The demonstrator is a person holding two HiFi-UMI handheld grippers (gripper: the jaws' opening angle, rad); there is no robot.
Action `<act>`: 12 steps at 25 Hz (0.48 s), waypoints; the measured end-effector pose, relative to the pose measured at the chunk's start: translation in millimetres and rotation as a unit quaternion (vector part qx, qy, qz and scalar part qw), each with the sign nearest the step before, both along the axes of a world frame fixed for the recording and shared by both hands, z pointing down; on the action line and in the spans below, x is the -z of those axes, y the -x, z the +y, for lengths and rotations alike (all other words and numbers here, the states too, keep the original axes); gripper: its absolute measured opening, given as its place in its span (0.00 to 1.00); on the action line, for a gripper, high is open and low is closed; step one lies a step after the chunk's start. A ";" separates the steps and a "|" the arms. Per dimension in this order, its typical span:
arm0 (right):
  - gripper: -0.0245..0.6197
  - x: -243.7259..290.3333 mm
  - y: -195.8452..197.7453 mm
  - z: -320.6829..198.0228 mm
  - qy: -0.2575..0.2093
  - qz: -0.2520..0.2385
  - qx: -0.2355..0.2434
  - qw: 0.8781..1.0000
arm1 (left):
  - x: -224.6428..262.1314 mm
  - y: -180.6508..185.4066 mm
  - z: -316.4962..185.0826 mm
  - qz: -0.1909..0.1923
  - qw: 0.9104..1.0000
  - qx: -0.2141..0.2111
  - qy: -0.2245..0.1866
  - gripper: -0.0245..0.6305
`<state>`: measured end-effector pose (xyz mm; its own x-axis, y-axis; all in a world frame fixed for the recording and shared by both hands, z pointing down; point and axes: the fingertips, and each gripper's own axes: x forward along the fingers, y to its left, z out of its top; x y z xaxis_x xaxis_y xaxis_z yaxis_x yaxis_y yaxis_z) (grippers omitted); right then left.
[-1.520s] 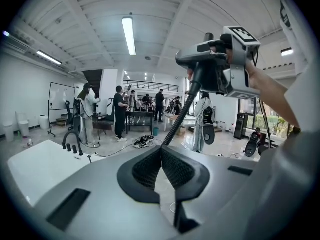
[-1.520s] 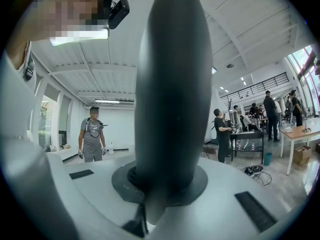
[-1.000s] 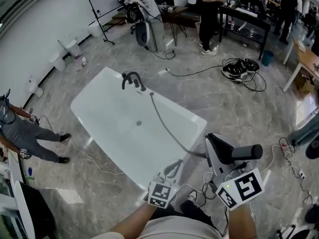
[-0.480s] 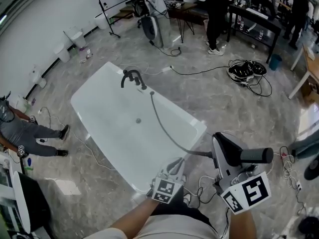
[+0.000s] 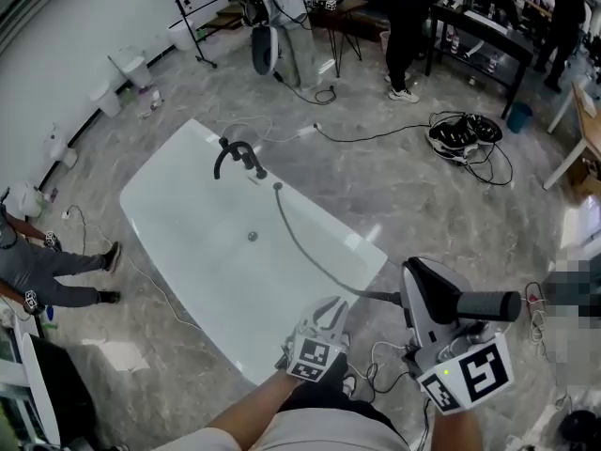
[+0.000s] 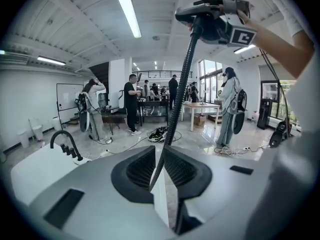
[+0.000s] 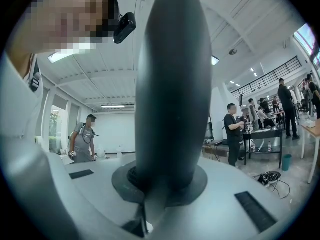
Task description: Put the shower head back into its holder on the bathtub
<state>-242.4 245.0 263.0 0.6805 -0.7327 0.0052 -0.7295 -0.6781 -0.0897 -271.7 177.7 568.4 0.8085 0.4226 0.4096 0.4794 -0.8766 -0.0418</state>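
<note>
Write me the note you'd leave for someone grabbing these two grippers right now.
Right gripper: shut on the shower head, beside the near end of the bathtub.
Left gripper: jaws have just been opening, hose loose between them.
Tap fitting at the far end; the hose starts beside it.
Done: shower head in hand.
Left: carry it to its holder, likely at that fitting, and seat it.
</note>
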 end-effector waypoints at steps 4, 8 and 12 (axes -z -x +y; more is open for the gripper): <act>0.10 -6.4 -32.7 -10.9 -0.002 -0.007 0.000 1.000 | 0.3 -28.7 -7.3 0.004 1.000 -0.004 0.002 0.11; 0.10 -5.7 -58.0 -22.8 -0.001 -0.009 -0.003 1.000 | 3.9 -49.4 -13.4 0.008 1.000 -0.010 0.007 0.11; 0.10 5.7 -76.7 -28.5 -0.001 0.002 -0.010 1.000 | 9.6 -71.8 -15.4 0.018 1.000 -0.020 0.006 0.14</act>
<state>-165.7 216.5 257.3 0.6946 -0.7194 0.0017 -0.7165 -0.6920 -0.0880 -199.9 162.2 558.8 0.8042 0.4606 0.3756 0.5133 -0.8569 -0.0484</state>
